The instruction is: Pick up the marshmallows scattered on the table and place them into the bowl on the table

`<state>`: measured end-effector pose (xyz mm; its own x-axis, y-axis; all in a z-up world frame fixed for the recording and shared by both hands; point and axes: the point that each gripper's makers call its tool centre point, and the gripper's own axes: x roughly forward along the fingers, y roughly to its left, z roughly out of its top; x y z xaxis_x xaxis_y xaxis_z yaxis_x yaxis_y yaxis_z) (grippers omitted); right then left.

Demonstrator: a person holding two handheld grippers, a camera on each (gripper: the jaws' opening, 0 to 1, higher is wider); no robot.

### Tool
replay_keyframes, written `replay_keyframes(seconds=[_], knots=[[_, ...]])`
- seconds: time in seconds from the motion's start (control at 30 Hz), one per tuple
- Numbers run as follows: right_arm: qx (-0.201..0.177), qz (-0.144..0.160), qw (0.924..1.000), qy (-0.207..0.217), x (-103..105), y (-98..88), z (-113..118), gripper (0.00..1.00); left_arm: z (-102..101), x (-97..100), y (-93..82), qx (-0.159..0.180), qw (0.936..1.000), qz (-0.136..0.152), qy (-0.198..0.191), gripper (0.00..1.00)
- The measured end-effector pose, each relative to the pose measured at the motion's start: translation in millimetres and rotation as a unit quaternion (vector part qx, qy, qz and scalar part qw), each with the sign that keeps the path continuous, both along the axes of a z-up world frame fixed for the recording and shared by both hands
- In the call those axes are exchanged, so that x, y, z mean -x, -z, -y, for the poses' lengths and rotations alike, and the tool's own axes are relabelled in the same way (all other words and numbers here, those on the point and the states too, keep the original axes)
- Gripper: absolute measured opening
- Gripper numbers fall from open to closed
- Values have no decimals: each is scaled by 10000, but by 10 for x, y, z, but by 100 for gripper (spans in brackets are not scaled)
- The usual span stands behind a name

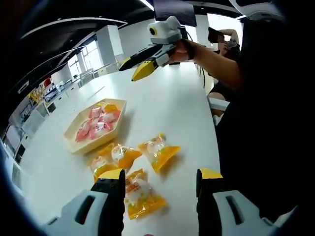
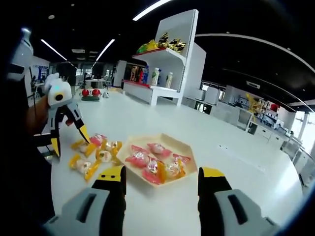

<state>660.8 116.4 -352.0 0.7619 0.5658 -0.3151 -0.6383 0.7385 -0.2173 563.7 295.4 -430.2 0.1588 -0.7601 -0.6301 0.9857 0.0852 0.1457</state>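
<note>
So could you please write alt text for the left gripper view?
Open left gripper hovers over four yellow-wrapped marshmallows scattered on a white table. Beside them sits a tan bowl of pink-wrapped sweets; farther off, a person's hand holds the right gripper above the table.
</note>
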Motion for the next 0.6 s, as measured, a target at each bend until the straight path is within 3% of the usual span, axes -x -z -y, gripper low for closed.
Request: replay_keyframes(seconds=[0.23,0.6], knots=[[70,-147,9998,-76,112,121,-15,59,9,2,8,25,10000,-11,-19,58],[105,-87,9999,11,146,90,71,59,34,-54,6,92,9998,-43,-156,58]])
